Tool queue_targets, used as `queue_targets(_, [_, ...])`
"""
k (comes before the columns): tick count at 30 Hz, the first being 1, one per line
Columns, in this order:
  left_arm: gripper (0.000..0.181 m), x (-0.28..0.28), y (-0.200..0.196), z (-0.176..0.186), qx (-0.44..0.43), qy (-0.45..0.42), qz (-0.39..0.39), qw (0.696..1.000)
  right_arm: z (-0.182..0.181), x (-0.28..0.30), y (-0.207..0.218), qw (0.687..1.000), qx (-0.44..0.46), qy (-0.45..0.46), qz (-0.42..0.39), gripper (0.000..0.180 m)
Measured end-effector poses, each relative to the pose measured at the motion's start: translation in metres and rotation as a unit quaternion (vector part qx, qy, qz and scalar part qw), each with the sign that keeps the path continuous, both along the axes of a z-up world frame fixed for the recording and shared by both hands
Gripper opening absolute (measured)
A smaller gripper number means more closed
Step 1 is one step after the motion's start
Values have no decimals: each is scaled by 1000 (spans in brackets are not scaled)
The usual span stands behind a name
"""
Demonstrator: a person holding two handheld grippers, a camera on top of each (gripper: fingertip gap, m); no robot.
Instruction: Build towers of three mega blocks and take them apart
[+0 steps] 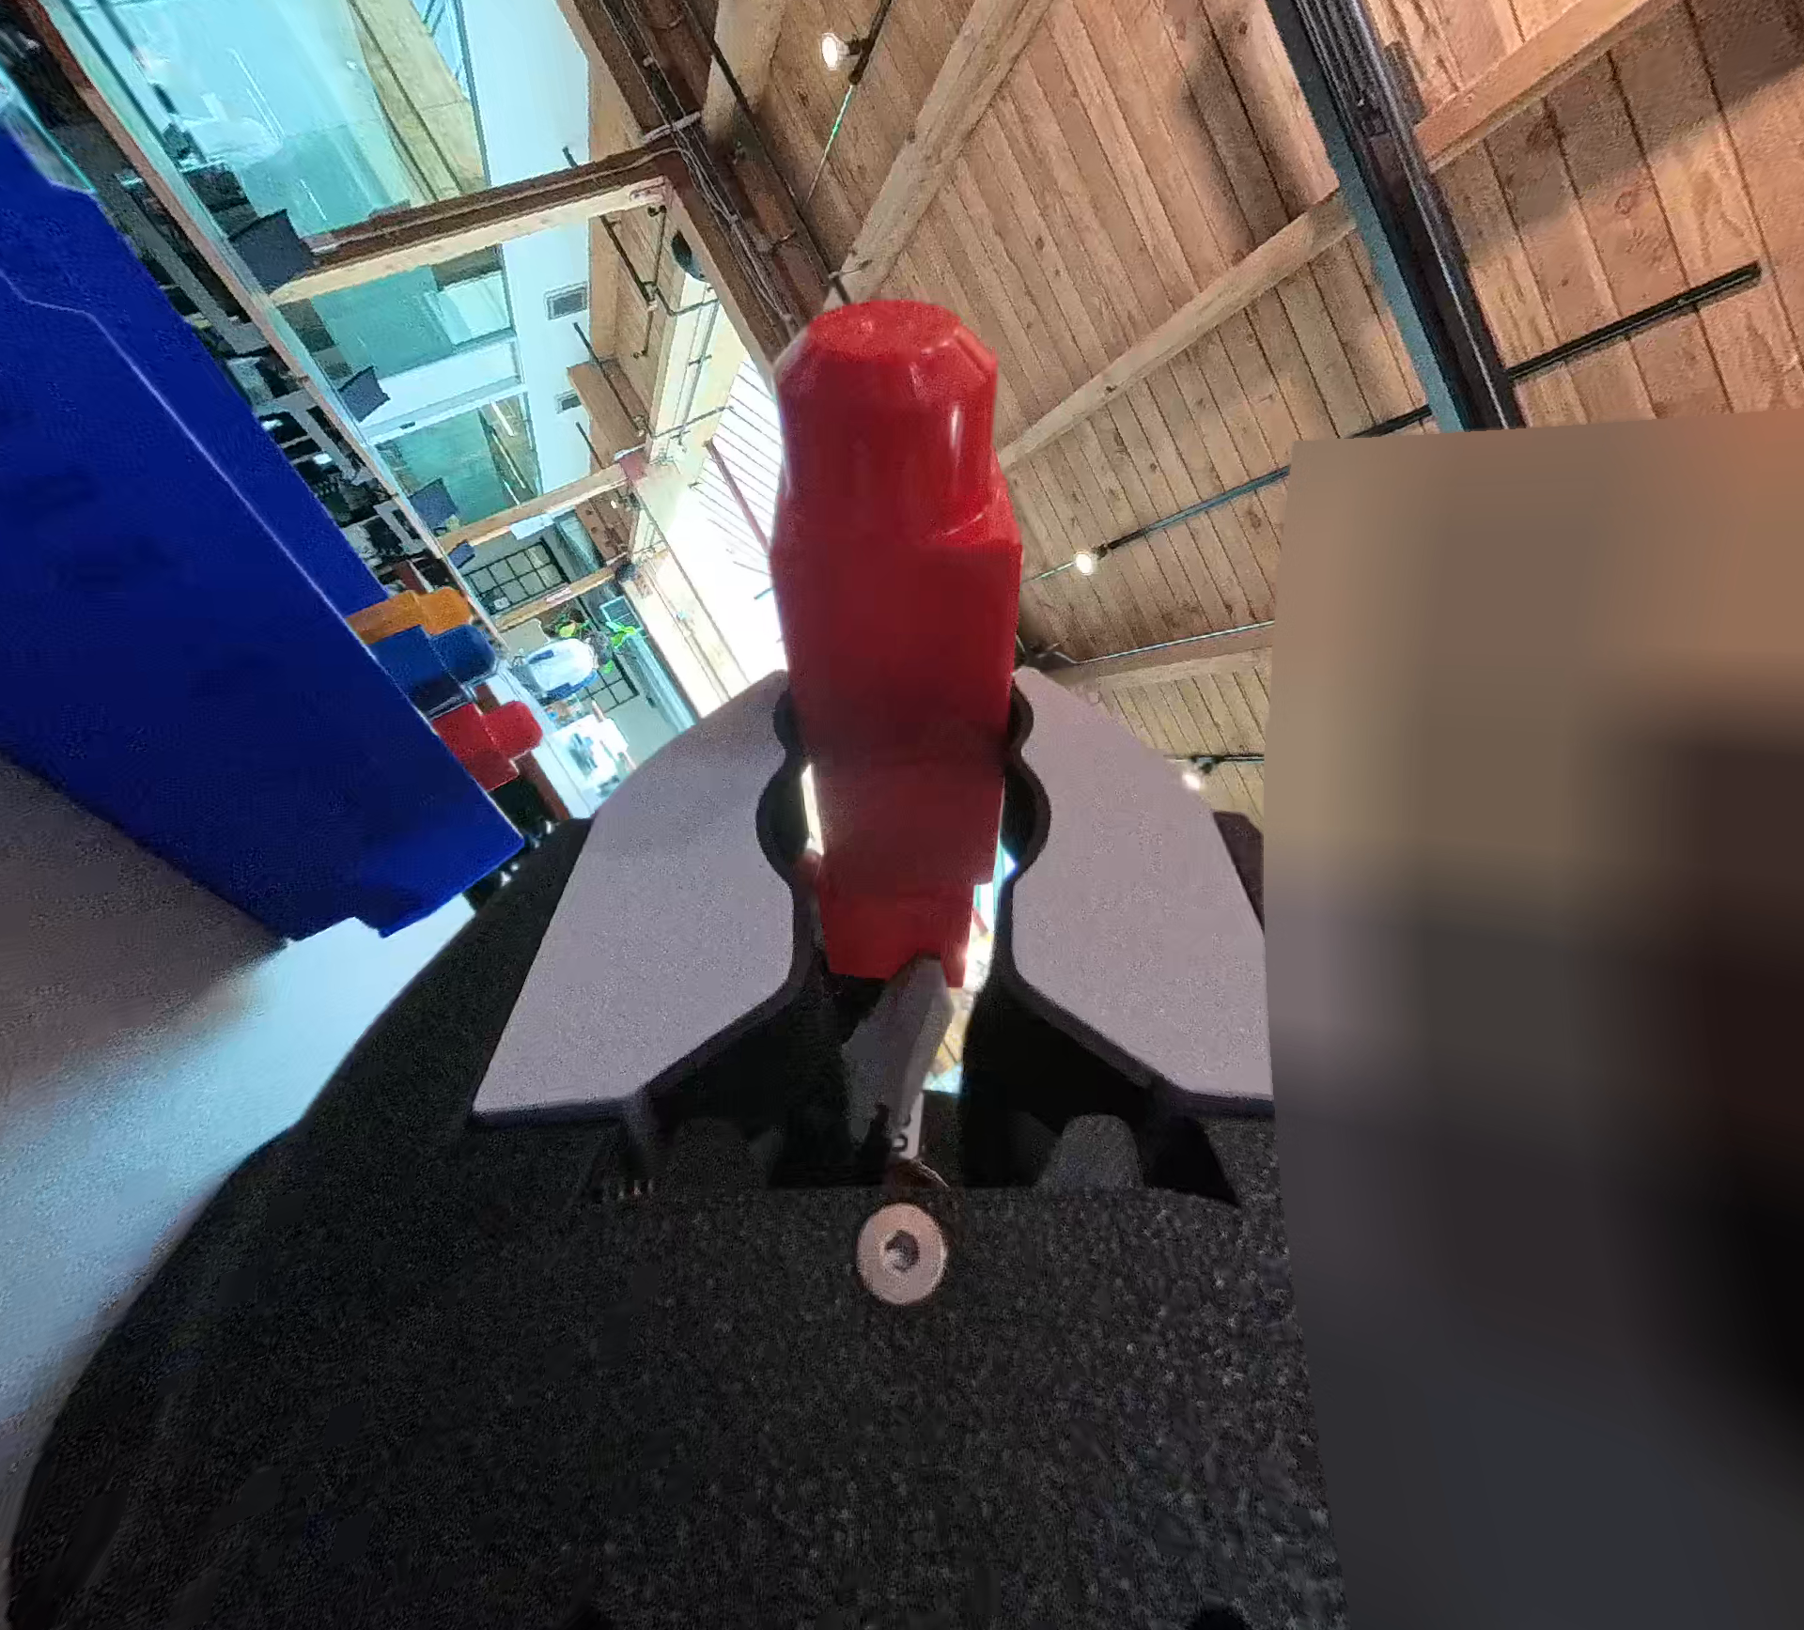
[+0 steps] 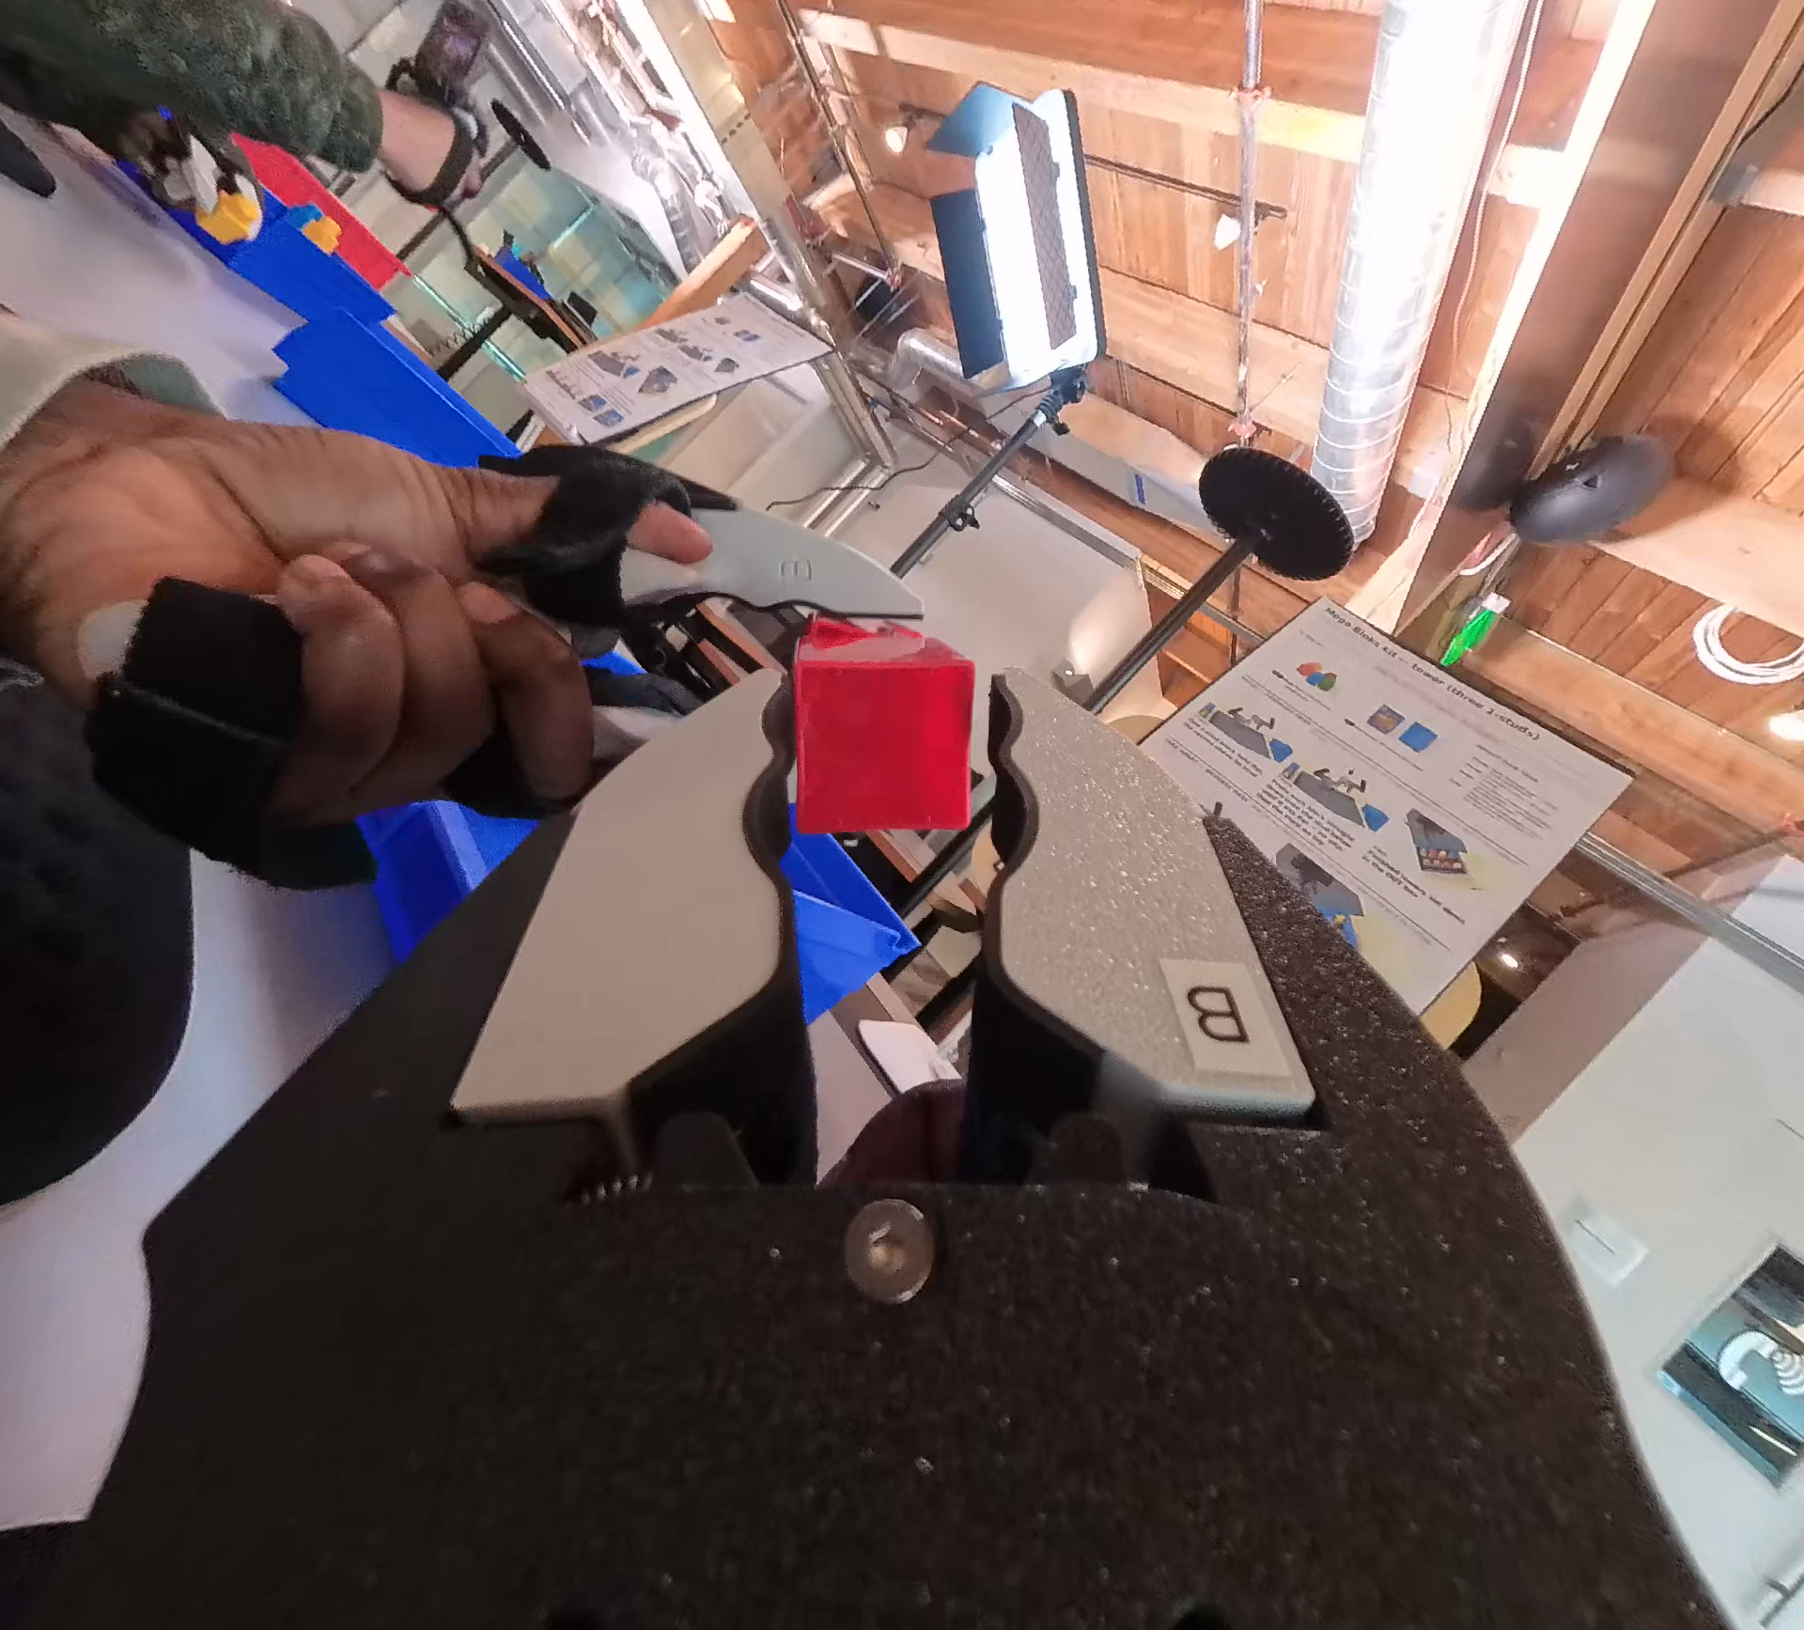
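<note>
In the left wrist view my left gripper [image 1: 898, 705] is shut on a red mega block [image 1: 893, 568], whose stud points away from the camera. A grey finger [image 1: 903, 1032] of the other gripper shows at the block's near end. In the right wrist view the same red block [image 2: 883, 753] sits between the fingertips of my right gripper [image 2: 886, 705], with a narrow gap on each side. A hand holds the left gripper, whose grey finger [image 2: 781, 573] lies over the block. Both grippers are raised above the table.
A blue bin [image 1: 166, 607] stands at the left, with an orange, blue and red stack [image 1: 459, 685] behind it. More blue bins [image 2: 390, 392] sit on the white table [image 2: 127, 285]. Another person's sleeve [image 2: 146, 21] reaches over a yellow block [image 2: 229, 212]. An instruction sheet [image 2: 1386, 802] and a light panel [image 2: 1025, 236] stand behind. One gripper's finger ends stand about 7 cm off the other's.
</note>
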State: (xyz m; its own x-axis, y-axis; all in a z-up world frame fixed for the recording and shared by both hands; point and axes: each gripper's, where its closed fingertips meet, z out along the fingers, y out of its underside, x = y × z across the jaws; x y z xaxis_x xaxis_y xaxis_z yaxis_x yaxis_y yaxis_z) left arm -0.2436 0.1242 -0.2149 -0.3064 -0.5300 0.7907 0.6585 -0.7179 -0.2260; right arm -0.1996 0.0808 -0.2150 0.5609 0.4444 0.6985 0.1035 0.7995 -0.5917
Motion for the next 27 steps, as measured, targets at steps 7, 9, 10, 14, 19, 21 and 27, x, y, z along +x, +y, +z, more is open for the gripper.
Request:
queue_targets(7, [37, 3, -6, 7, 60, 60, 41, 996, 0, -1, 6, 997, -71, 27, 18, 34])
queue_targets(9, [37, 3, -7, 8, 69, 70, 46, 994, 0, -1, 6, 995, -90, 38, 31, 34])
queue_targets(10, [37, 3, -8, 8, 73, 72, 47, 994, 0, -1, 7, 993, -104, 45, 41, 34])
queue_targets(14, [37, 4, -8, 9, 77, 76, 44, 993, 0, -2, 6, 993, -99, 48, 44, 34])
queue_targets(19, [36, 4, -10, 9, 86, 87, 39, 992, 0, -3, 5, 994, -87, 44, 46, 34])
queue_targets(21, [36, 3, -11, 8, 93, 99, 31, 990, -3, -6, 3, 994, -88, 30, 57, 34])
queue_targets(27, [36, -7, -16, -18, 185, 335, 50, 923, -15, -3, 11, 943, -278, 43, 177, 53])
